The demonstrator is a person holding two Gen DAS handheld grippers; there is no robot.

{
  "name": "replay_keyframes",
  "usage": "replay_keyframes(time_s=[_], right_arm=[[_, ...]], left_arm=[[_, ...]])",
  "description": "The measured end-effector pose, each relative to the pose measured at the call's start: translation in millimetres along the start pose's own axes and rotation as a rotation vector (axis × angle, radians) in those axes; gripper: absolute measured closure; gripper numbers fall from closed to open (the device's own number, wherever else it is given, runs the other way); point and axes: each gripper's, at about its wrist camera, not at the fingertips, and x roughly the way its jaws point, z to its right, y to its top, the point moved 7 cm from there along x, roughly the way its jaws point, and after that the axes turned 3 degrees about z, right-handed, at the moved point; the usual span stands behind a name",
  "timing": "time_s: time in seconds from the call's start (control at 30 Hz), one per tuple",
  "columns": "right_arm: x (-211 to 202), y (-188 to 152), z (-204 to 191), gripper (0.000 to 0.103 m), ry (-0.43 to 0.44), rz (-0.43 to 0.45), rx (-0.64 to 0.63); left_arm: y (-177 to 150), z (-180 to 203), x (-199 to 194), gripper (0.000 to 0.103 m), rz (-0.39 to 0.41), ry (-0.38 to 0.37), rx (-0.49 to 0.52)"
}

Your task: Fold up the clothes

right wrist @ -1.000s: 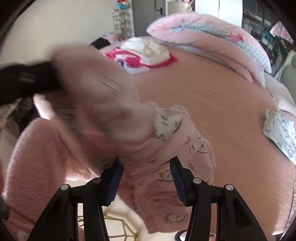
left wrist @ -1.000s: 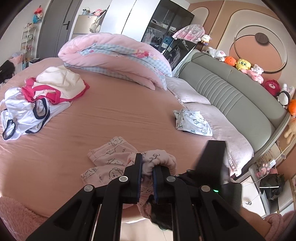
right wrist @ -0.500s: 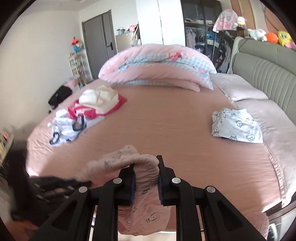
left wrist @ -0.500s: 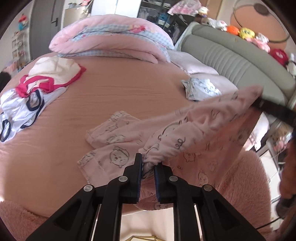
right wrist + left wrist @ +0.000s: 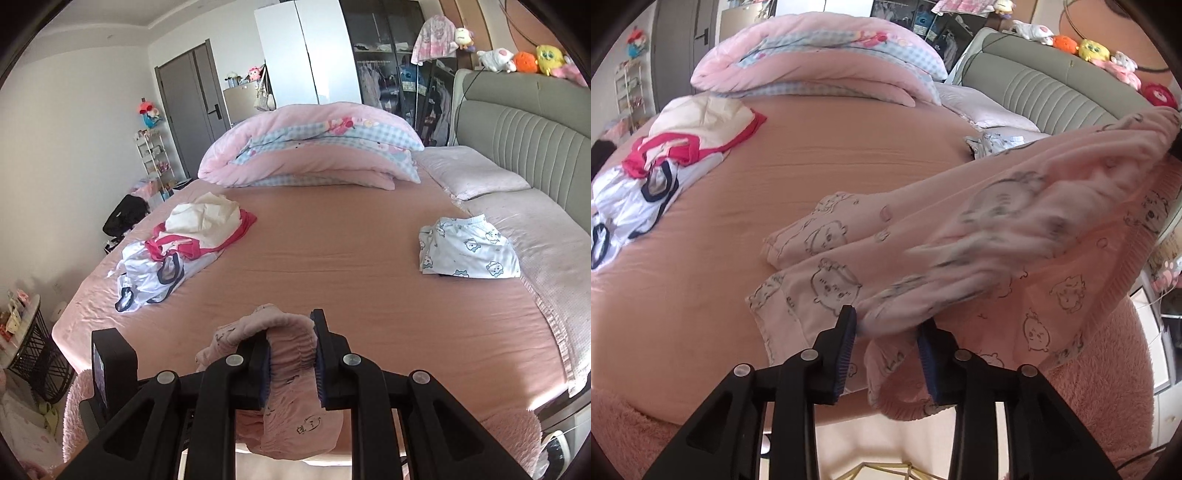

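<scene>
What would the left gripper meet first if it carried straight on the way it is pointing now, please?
Probably the pink printed pyjama garment: the left gripper, jaws opening, has its cloth draped between and just ahead of the fingers. Beyond lies the pink bed sheet.

The left gripper (image 5: 886, 347) tilts down over the near edge of the bed (image 5: 849, 155), its jaws opening around the pink garment (image 5: 997, 236). The right gripper (image 5: 291, 354), raised above that edge, pinches the garment's waistband.
</scene>
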Motion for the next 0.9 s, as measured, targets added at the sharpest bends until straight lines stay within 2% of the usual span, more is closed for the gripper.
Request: replay_keyframes(time_s=[0.07, 0.13, 0.23, 0.37, 0.5, 0.57, 0.67, 0.73, 0.83, 0.9], right_arm=[[-5.0, 3.8, 3.6, 0.086, -0.014, 0.023, 0.002], [-7.7, 6.6, 10.3, 0.086, -0.026, 0.029, 0.008], [-4.5, 2.9, 21.5, 0.086, -0.057, 0.004, 0.013], [12.8, -16.7, 30.3, 0.085, -0.083, -0.074, 0.013], [46.5, -56.4, 25.0, 0.085, -0.088, -0.247, -0.053], [61.2, -80.7, 17.7, 0.084, -0.068, -0.326, -0.099], [81.6, -121.4, 12.2, 0.079, -0.016, -0.462, -0.110], [92.5, -144.5, 18.6, 0.078, -0.051, -0.515, -0.127], [99.0, -160.4, 40.4, 0.078, -0.120, -0.531, -0.103], [94.7, -153.5, 52.1, 0.080, -0.124, -0.495, -0.071]], left_arm=[[0.6, -13.2, -6.3, 0.082, 0.010, 0.011, -0.059], [7.9, -26.3, -22.0, 0.091, 0.049, -0.018, -0.134], [29.0, -37.3, -59.8, 0.091, 0.164, -0.013, -0.173], [51.1, -39.0, -93.1, 0.091, 0.248, -0.045, -0.175], [63.4, -32.9, -111.3, 0.093, 0.298, -0.098, -0.173], [67.8, -26.5, -112.5, 0.099, 0.305, -0.114, -0.157], [71.7, -22.5, -118.8, 0.099, 0.335, -0.138, -0.166], [75.5, -23.8, -125.9, 0.099, 0.357, -0.152, -0.181], [78.7, -27.5, -134.2, 0.099, 0.373, -0.152, -0.196], [79.0, -32.4, -137.3, 0.099, 0.375, -0.145, -0.207]])
